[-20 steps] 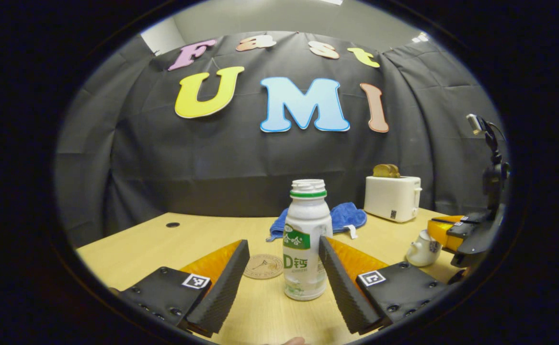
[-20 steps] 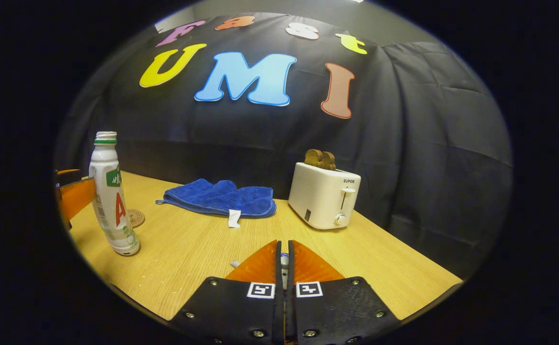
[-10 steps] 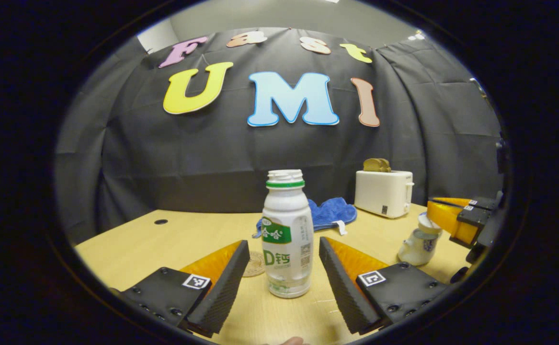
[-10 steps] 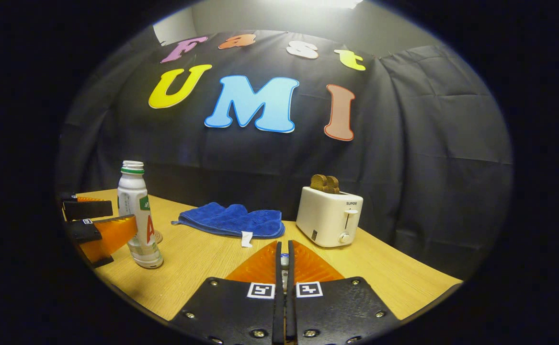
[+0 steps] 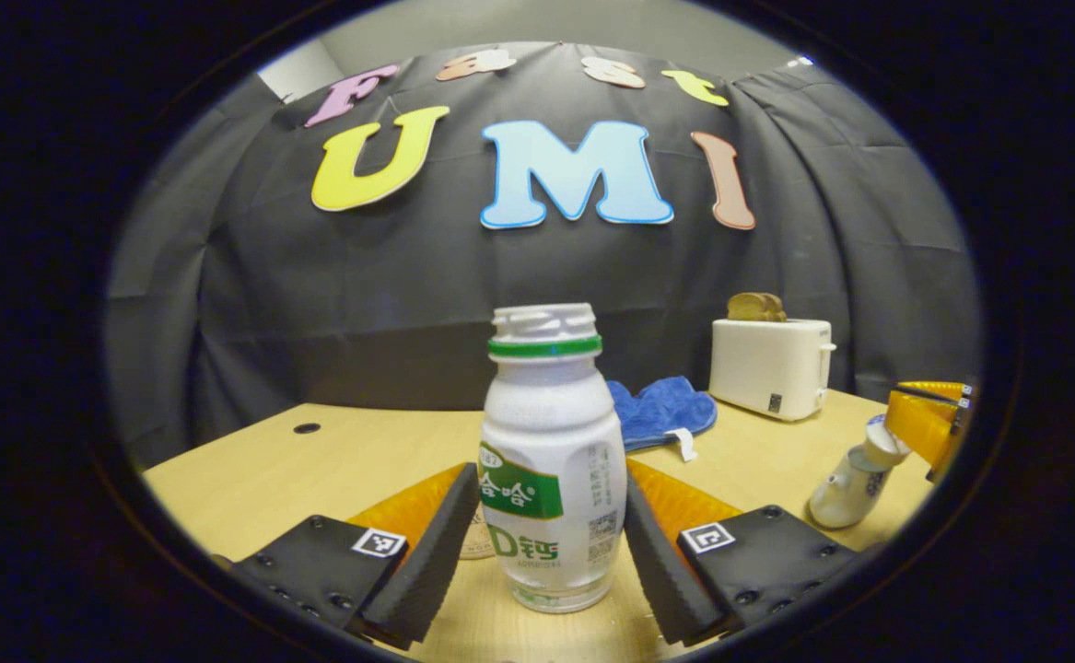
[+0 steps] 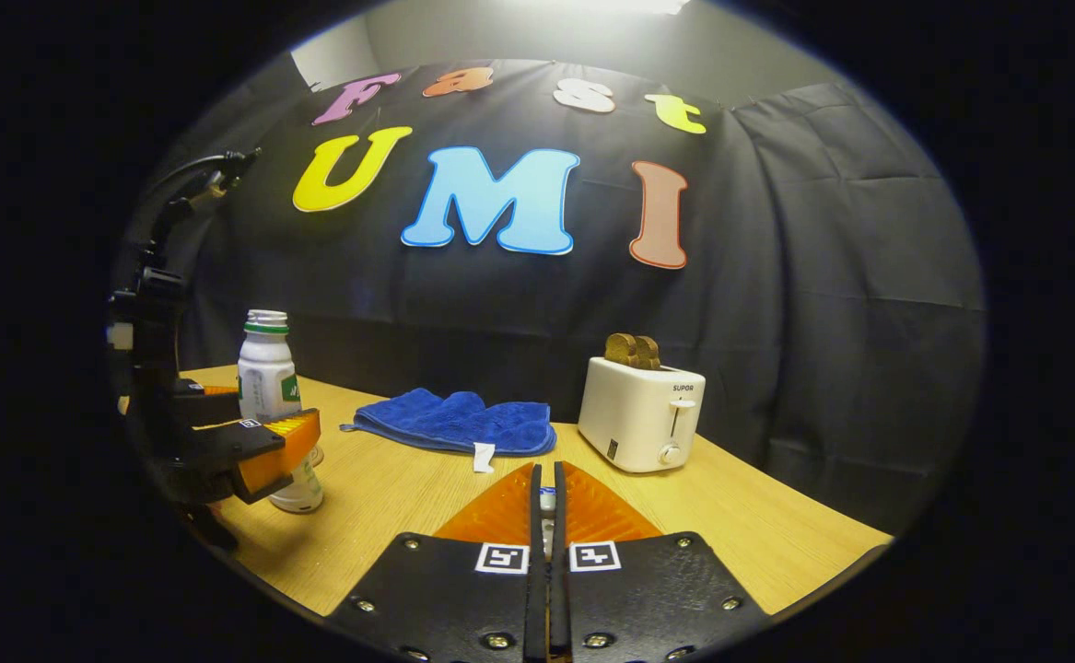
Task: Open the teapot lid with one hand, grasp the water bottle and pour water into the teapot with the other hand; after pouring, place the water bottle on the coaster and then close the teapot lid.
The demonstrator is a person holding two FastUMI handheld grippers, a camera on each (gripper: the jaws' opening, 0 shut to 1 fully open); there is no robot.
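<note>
A white water bottle (image 5: 551, 460) with a green neck ring and no cap stands upright on the wooden table (image 5: 316, 470). My left gripper (image 5: 551, 474) is open, its fingers close on either side of the bottle's body. The right gripper view has this left gripper (image 6: 256, 437) flanking the bottle (image 6: 268, 382). A round coaster (image 5: 475, 549) peeks out behind the bottle. At the far right the small white teapot (image 5: 846, 488) leans over, with my right gripper (image 5: 928, 419) at its lid (image 5: 880, 444). My right gripper (image 6: 547, 471) is shut on the lid's small knob (image 6: 547, 502).
A white toaster (image 5: 770, 366) holding bread stands at the back right, also seen as the toaster (image 6: 643, 424). A blue cloth (image 5: 661, 410) lies crumpled beside it, the same cloth (image 6: 454, 422) being left of the toaster. A small hole (image 5: 307, 428) marks the table's far left.
My left gripper has moved forward so the bottle now sits between its fingers. The right gripper has drawn up and away, and the teapot now leans under it.
</note>
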